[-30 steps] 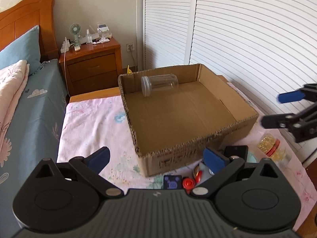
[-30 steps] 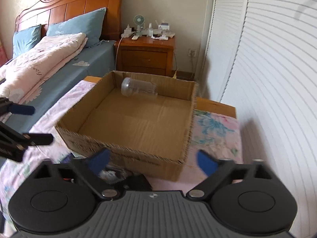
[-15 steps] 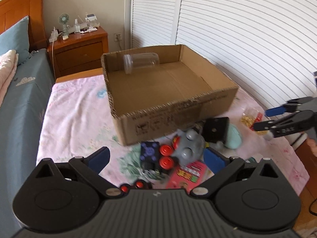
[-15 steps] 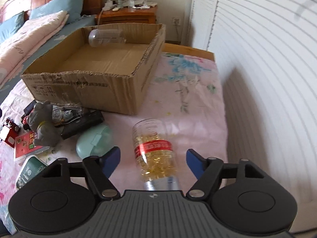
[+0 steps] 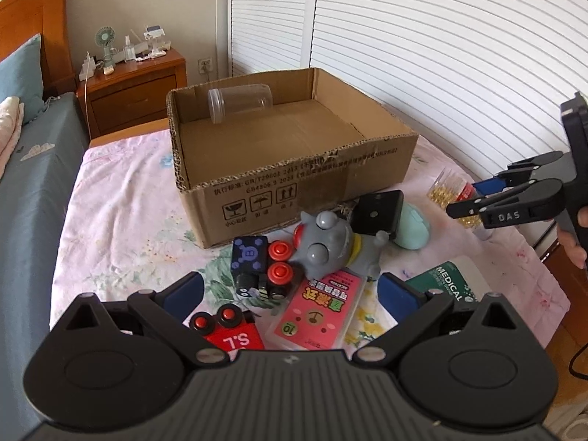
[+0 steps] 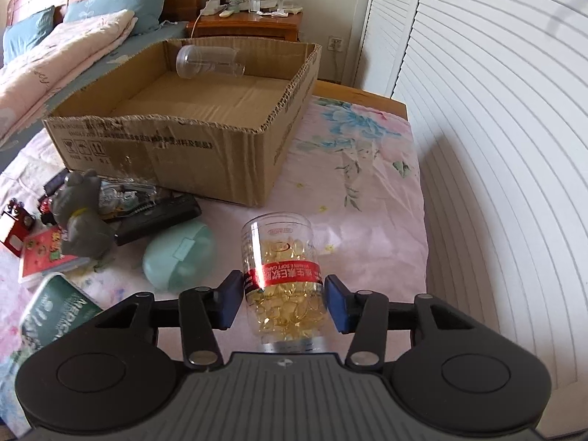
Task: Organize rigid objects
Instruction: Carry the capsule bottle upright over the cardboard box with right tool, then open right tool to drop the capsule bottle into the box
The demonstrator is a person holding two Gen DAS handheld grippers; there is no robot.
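Observation:
An open cardboard box stands on the pink floral sheet, with a clear empty jar lying against its far wall. To the box's right lies a clear capsule bottle with a red band. My right gripper is closing on it, and both blue pads press its sides. My left gripper stands open above a pile in front of the box: a grey toy, a dark blue toy with red wheels, a pink card and a red toy.
A mint oval case, a black block and a green medical box lie between the pile and the bottle. White louvred doors run along the right. A bed and a wooden nightstand stand behind the box.
My right gripper dropped from over the box to the capsule bottle and closed on it. My left gripper drew back and down, bringing the toy pile into view.

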